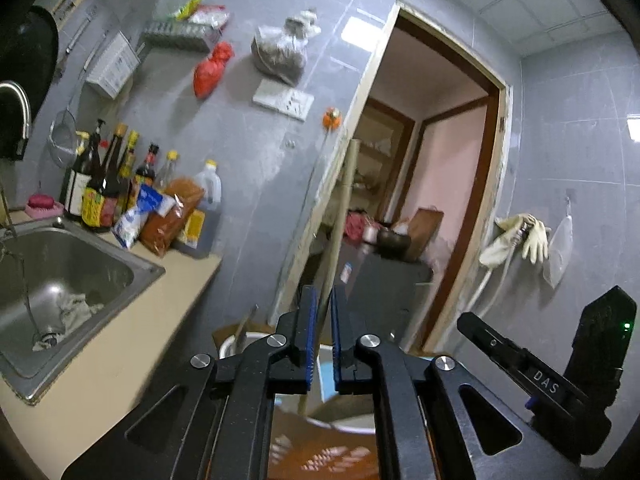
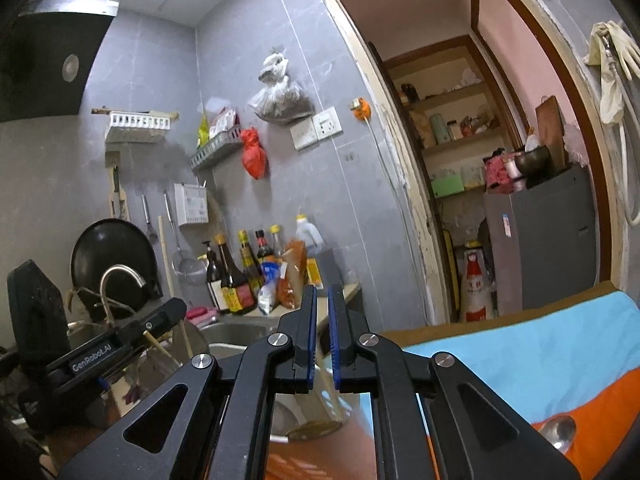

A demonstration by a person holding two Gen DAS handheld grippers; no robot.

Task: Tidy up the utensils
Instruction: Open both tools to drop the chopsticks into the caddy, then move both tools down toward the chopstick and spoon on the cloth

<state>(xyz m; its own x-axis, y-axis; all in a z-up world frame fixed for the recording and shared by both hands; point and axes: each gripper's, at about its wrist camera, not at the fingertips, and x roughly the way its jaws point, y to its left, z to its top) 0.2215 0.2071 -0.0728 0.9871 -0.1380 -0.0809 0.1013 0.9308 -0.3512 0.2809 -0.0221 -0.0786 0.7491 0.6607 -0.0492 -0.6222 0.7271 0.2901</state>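
Both your grippers, left (image 1: 324, 300) & right (image 2: 322, 300), point level w/ jaws nearly closed, nothing held; spoon (image 2: 558, 432) lies at 4 o'clock of the right view on the orange-blue cloth (image 2: 540, 360); likely light, stiff, slick metal; pinch mid-handle, though the handle isn't visible; chopsticks (image 2: 160, 350) at 8 o'clock, thin, prone to roll.

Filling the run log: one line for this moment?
left gripper: shut, empty | right gripper: shut, empty | spoon: on orange cloth, untouched
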